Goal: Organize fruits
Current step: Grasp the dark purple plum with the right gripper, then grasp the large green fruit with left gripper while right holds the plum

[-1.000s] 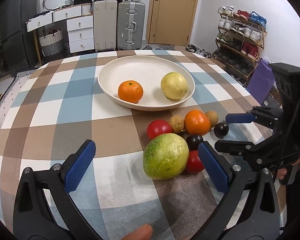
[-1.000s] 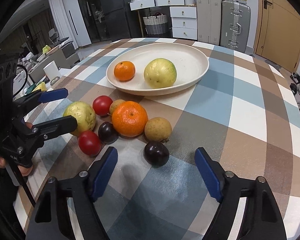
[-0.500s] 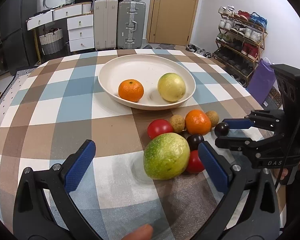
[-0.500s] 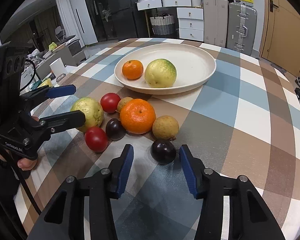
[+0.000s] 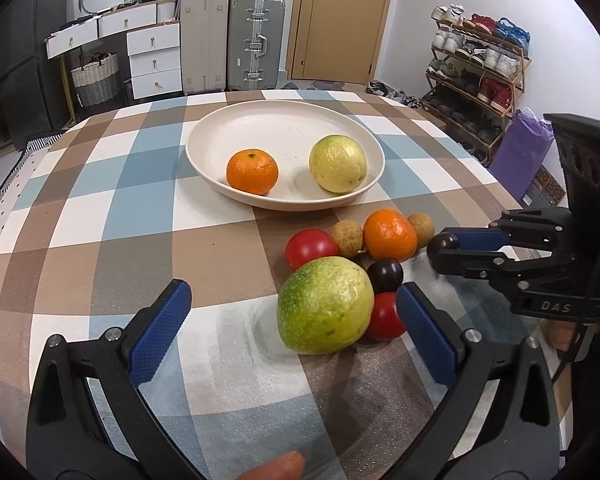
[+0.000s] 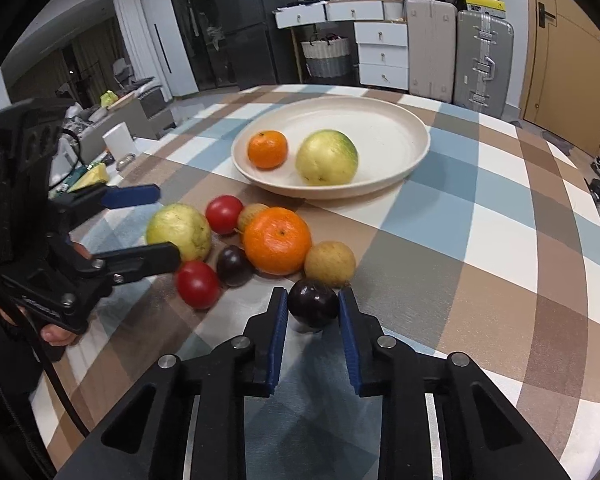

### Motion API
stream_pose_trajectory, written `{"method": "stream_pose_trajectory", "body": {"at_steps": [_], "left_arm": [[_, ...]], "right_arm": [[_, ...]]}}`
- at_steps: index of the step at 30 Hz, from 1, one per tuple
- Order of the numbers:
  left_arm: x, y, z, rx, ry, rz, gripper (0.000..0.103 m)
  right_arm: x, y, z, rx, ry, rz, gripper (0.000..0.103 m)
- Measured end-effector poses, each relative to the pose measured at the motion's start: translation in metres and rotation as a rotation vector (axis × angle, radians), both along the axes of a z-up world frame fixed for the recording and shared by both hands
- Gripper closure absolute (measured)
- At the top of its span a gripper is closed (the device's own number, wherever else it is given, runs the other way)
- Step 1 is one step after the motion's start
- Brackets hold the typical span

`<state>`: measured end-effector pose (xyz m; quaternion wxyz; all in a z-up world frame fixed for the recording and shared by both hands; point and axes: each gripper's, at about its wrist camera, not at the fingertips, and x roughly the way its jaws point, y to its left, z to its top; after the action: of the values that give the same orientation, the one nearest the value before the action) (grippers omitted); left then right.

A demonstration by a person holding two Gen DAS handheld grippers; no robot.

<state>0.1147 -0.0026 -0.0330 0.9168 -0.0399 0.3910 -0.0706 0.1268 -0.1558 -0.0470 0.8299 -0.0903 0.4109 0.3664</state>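
Observation:
A cream plate (image 5: 220, 128) (image 6: 416, 128) holds an orange (image 5: 252, 171) (image 6: 267, 149) and a yellow-green guava (image 5: 338, 163) (image 6: 326, 157). Loose fruit lies in front of it: a big green guava (image 5: 325, 311) (image 6: 179, 231), two red tomatoes (image 5: 311, 247) (image 5: 384, 316), an orange (image 5: 389, 234) (image 6: 277, 240), two tan longans (image 5: 347, 233) (image 6: 329, 263) and a dark plum (image 5: 385, 275) (image 6: 233, 265). My right gripper (image 6: 313, 312) is shut on another dark plum (image 6: 313, 307) (image 5: 442, 243) on the cloth. My left gripper (image 5: 292, 320) is open around the big guava, not touching it.
The round table has a checked cloth (image 5: 112, 208). Suitcases (image 5: 228, 40), white drawers (image 5: 152, 52) and a shoe rack (image 5: 476, 68) stand beyond it. A purple bag (image 5: 520, 152) sits off the right edge. Clutter and a white cup (image 6: 118, 142) lie past the left edge in the right wrist view.
My right gripper moved forward and closed its fingers onto the dark plum. My left gripper stayed open at the big guava, barely moving.

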Motion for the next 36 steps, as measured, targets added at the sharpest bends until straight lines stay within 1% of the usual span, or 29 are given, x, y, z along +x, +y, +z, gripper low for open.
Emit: {"method": "stream_pose_trajectory", "body": {"at_steps": [5,8,10,12,19,23,28,36], "left_arm": [[0.0,-0.002,-0.001,-0.01,0.005,-0.021,0.001],[-0.001,-0.004,0.0,-0.019,0.004,-0.043,0.007],[-0.001,-0.006,-0.001,-0.024,0.01,-0.054,0.015],[0.0,-0.007,-0.002,-0.027,0.017,-0.063,0.02],[-0.001,-0.007,-0.003,-0.067,0.026,-0.098,0.027],[0.0,-0.005,-0.002,-0.08,0.03,-0.097,0.03],[0.0,-0.003,-0.001,-0.098,0.027,-0.096,0.039],[-0.001,0.003,0.0,-0.107,0.025,-0.065,0.042]], "right_arm": [[-0.004,0.0,0.008,0.05,-0.019,0.019,0.077],[-0.004,-0.002,0.011,0.069,-0.025,0.012,0.077],[-0.004,-0.002,0.012,0.074,-0.027,0.01,0.077],[-0.003,-0.002,0.013,0.078,-0.03,0.006,0.077],[-0.004,0.0,0.013,0.074,-0.036,0.008,0.077],[-0.005,0.0,0.013,0.073,-0.039,0.009,0.077],[-0.004,-0.001,0.012,0.072,-0.04,0.004,0.077],[-0.004,0.0,0.011,0.064,-0.042,0.003,0.077]]}}
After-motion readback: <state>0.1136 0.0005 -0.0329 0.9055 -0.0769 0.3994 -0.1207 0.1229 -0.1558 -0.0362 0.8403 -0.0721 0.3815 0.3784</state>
